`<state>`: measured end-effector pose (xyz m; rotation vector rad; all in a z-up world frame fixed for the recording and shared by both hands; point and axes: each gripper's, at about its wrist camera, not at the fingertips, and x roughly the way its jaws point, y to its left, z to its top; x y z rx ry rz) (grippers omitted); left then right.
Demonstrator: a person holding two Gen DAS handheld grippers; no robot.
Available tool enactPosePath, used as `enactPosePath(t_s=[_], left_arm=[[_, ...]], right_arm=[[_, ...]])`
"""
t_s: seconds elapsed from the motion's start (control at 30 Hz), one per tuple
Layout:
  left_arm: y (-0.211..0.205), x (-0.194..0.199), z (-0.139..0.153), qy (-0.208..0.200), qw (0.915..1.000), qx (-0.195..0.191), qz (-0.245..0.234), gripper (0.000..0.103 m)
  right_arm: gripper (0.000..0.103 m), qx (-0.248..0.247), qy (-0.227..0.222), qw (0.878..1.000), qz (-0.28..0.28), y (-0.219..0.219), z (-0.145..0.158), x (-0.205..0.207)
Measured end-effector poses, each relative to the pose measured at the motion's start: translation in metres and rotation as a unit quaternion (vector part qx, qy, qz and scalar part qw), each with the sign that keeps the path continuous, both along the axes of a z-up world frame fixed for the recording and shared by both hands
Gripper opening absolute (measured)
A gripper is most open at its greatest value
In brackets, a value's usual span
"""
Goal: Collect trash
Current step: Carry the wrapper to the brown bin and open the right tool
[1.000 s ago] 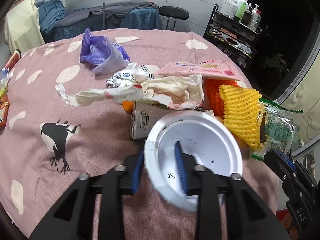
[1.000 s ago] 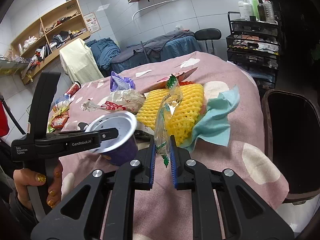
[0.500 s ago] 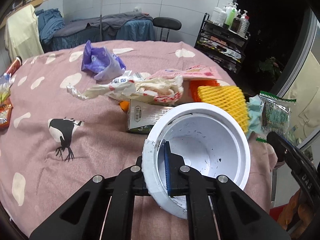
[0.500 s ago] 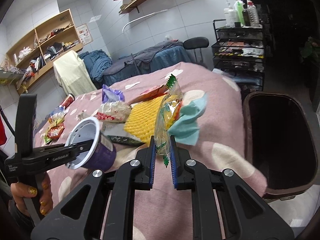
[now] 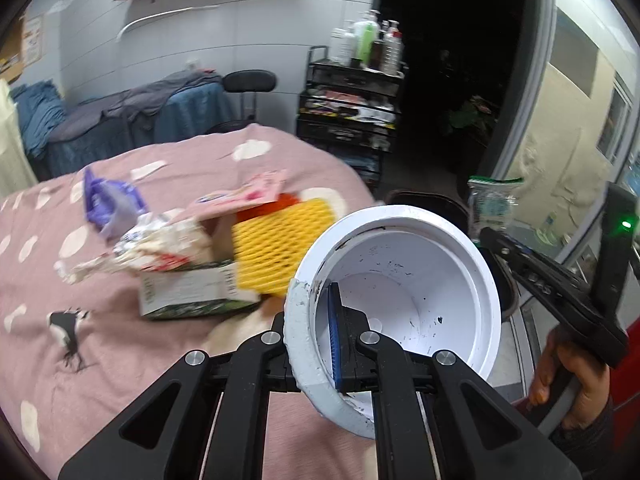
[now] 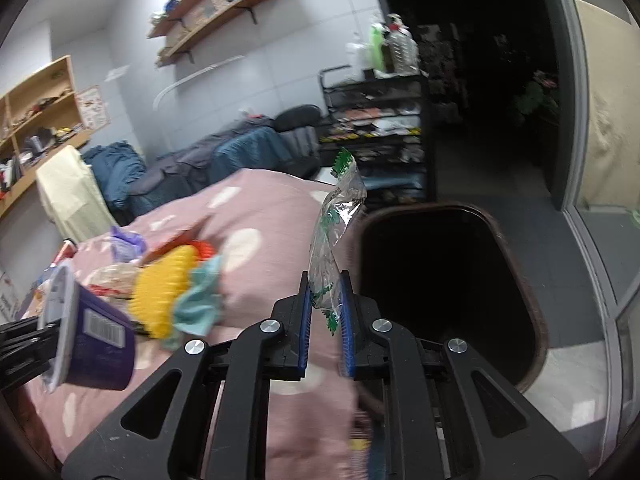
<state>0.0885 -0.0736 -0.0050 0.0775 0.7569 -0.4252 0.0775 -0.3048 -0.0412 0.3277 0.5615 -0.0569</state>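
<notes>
Over on the left the pink spotted cloth (image 5: 120, 360) covers the worktop, with a purple bag (image 5: 106, 204), a crumpled paper wrapper (image 5: 160, 248), a small carton (image 5: 188, 290) and a yellow foam net (image 5: 276, 244) heaped together on it. Next, the left tongs (image 5: 316, 334) are clamped on the rim of a white-lined cup (image 5: 404, 296), one blue pad inside and the other outside the wall, the cup tilted with its mouth toward the camera and held above the worktop's edge. Further right, the right tongs (image 6: 325, 330) pinch a clear green-printed wrapper (image 6: 334, 236) that stands up between the pads. Just beyond it, at the worktop's side, the dark trash bin (image 6: 532, 308) gapes open on the floor.
</notes>
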Motion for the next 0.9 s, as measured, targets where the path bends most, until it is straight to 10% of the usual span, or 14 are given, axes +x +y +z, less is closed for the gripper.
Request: enactPosePath(t_s=[0.57, 0.73, 0.9], left_arm=[[-0.098, 0.021, -0.027, 0.023, 0.9945, 0.046, -0.092, 0.009], [-0.109, 0.023, -0.032, 0.028, 0.9937, 0.053, -0.095, 0.009], [-0.123, 0.026, -0.035, 0.028, 0.9927, 0.065, -0.097, 0.009]], right_arm=[[0.015, 0.007, 0.147, 0.986, -0.075, -0.064, -0.094, 0.055], [0.070, 0.012, 0.144, 0.986, -0.081, -0.064, -0.099, 0.049], [0.070, 0.006, 0.127, 0.987, -0.099, -0.067, -0.093, 0.040]])
